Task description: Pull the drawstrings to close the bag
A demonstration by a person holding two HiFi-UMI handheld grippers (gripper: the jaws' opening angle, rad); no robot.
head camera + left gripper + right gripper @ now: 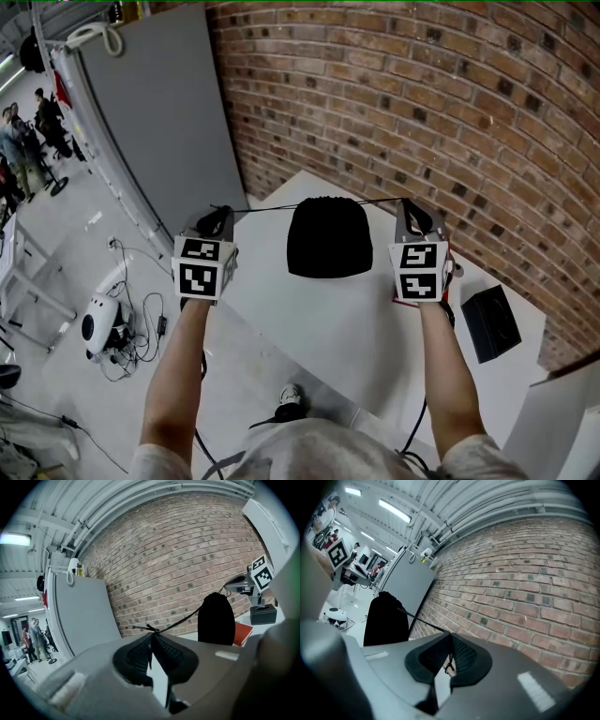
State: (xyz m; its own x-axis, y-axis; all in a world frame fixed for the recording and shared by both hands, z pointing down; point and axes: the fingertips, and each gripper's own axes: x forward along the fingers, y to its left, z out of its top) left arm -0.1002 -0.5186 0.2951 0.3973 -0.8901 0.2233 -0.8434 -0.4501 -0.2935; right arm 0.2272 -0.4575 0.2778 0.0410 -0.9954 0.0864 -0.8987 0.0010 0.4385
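**Desk** (356, 319): white, set against a brick wall (422, 103).

**Bag** (328, 239): black and soft, upright on the desk toward its far edge, between the two grippers. The top is puckered narrow. In the left gripper view it stands dark against the wall (216, 619); in the right gripper view it shows at the left (385, 620).

**Left drawstring** (272, 207): a thin black cord, taut and nearly level from the bag's top out past the desk's left edge to the left gripper. Its short end pokes out beyond the jaw tips (180, 619).

**Right drawstring** (380, 201): a taut black cord running from the bag's top toward the desk's right edge (424, 620).

**Left gripper** (217, 216): hand-held off the desk's left edge, with its marker cube facing up. Jaws are pressed together, pinching the left drawstring (151, 641).

**Right gripper** (412, 208): held over the desk, right of the bag. Jaws are pressed together, pinching the right drawstring, with a small knot hanging between the pads (450, 651).

**Box** (490, 322): black, near the desk's right edge.

**Red item** (243, 632): flat on the desk, just beside the bag.

**Panel** (169, 122): grey, upright, left of the wall.
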